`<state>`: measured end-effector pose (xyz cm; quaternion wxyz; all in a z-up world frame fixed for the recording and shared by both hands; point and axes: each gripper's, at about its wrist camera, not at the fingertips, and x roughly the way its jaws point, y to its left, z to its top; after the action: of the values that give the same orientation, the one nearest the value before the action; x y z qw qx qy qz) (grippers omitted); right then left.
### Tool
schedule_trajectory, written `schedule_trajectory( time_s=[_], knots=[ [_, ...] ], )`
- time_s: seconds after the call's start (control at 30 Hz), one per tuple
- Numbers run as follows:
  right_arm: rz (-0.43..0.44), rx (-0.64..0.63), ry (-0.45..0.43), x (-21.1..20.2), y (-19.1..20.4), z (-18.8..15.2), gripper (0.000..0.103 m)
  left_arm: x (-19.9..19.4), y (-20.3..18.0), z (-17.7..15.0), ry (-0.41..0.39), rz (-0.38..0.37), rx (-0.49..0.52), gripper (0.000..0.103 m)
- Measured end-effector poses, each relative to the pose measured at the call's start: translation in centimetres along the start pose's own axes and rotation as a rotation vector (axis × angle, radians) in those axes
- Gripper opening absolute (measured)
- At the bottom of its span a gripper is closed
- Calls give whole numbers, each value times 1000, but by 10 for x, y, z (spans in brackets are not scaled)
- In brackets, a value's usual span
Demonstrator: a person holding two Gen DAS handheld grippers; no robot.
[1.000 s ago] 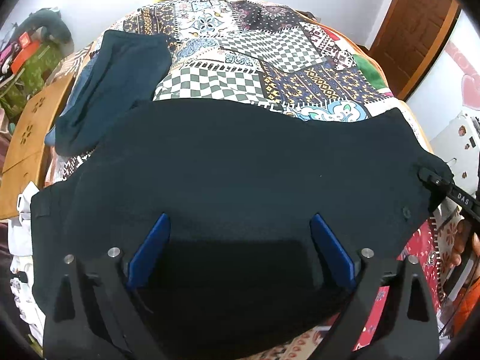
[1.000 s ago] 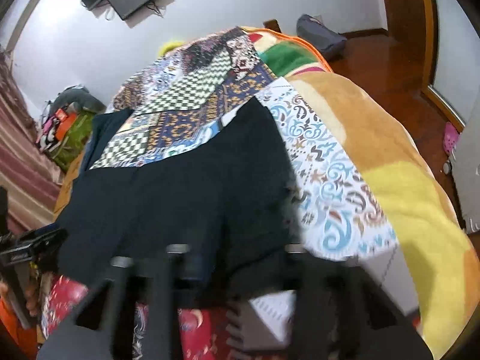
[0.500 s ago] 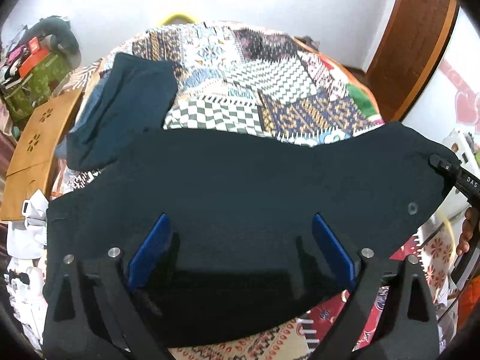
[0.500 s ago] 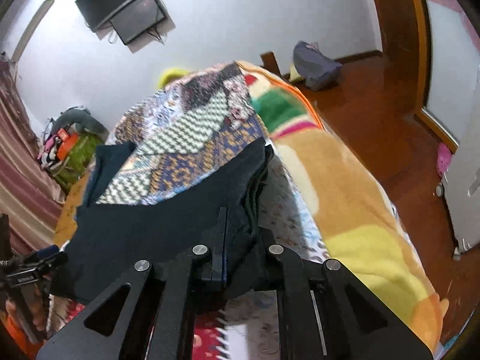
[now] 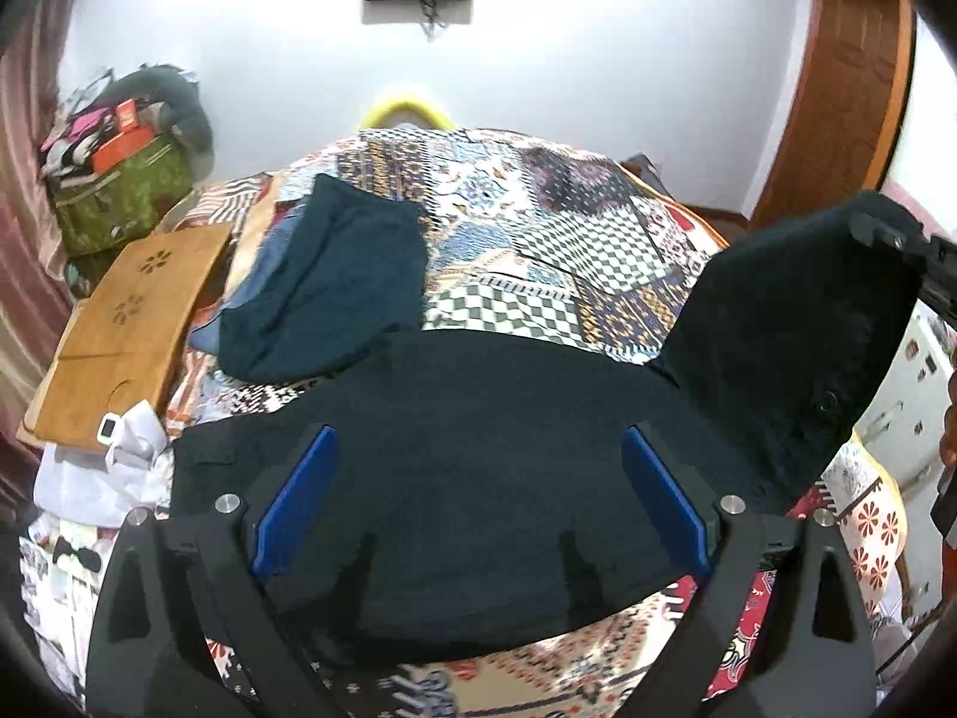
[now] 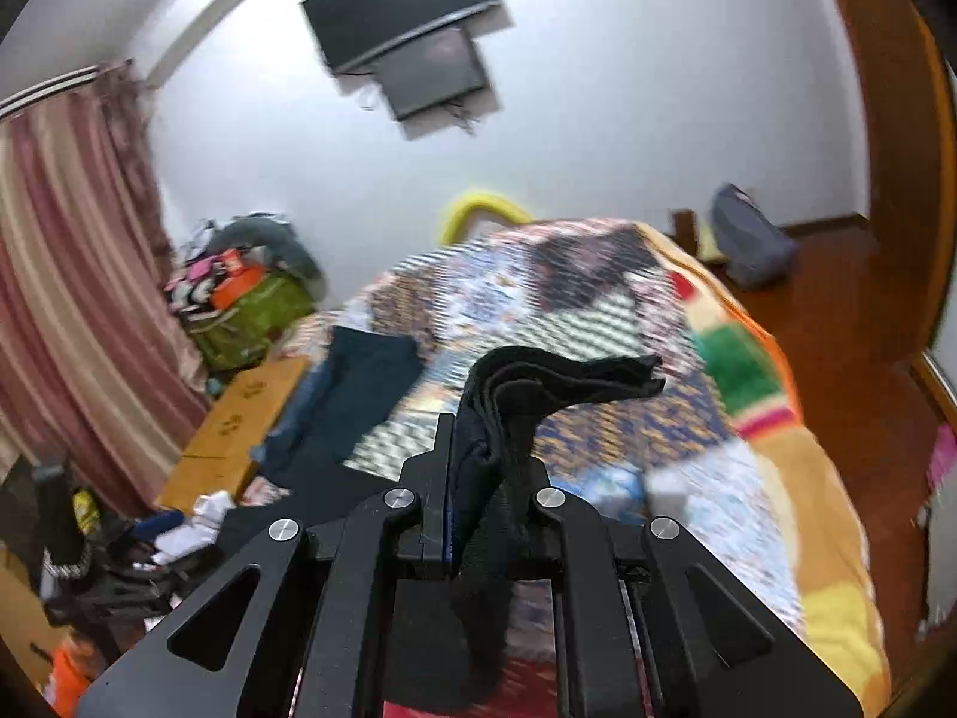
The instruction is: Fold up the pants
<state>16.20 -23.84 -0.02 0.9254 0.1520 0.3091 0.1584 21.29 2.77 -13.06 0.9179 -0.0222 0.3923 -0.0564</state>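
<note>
Black pants (image 5: 490, 449) lie across the near edge of a bed with a patchwork cover. My left gripper (image 5: 478, 496) is open, its blue pads spread wide just above the middle of the pants, holding nothing. My right gripper (image 6: 487, 466) is shut on one end of the pants (image 6: 514, 395) and holds it raised above the bed. In the left wrist view that raised end (image 5: 795, 347) stands up at the right, with the right gripper (image 5: 897, 239) at its top corner.
A folded dark teal garment (image 5: 335, 287) lies on the bed's far left. A wooden lap table (image 5: 131, 323) and a green bag (image 5: 113, 191) stand left of the bed. White clothes (image 5: 101, 466) are heaped at the near left. A door (image 5: 837, 78) is at the right.
My right gripper has lifted its end of the pants up off the bed and swung it inward. My left gripper has stayed open over the pants while its view tilted upward.
</note>
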Motion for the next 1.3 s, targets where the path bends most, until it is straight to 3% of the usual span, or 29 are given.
schedule_trajectory(
  time_s=[0.23, 0.57, 0.83, 0.93, 1.1, 1.3],
  knots=[
    [121, -53, 56, 52, 67, 3, 8, -12, 42, -14, -5, 55, -71, 96],
    [214, -220, 369, 145, 144, -88, 8, -25, 94, -39, 22, 101, -186, 96],
    [262, -332, 501, 150, 155, -120, 22, -29, 94, -37, 13, 118, -167, 96],
    [282, -378, 506, 136, 160, -119, 33, -28, 87, -31, 9, 103, -153, 96],
    [274, -448, 397, 106, 151, -101, 34, -19, 71, -13, 15, 58, -125, 96],
    [229, -405, 293, 88, 121, -65, 35, -2, 45, 12, 28, 1, -87, 96]
  ],
)
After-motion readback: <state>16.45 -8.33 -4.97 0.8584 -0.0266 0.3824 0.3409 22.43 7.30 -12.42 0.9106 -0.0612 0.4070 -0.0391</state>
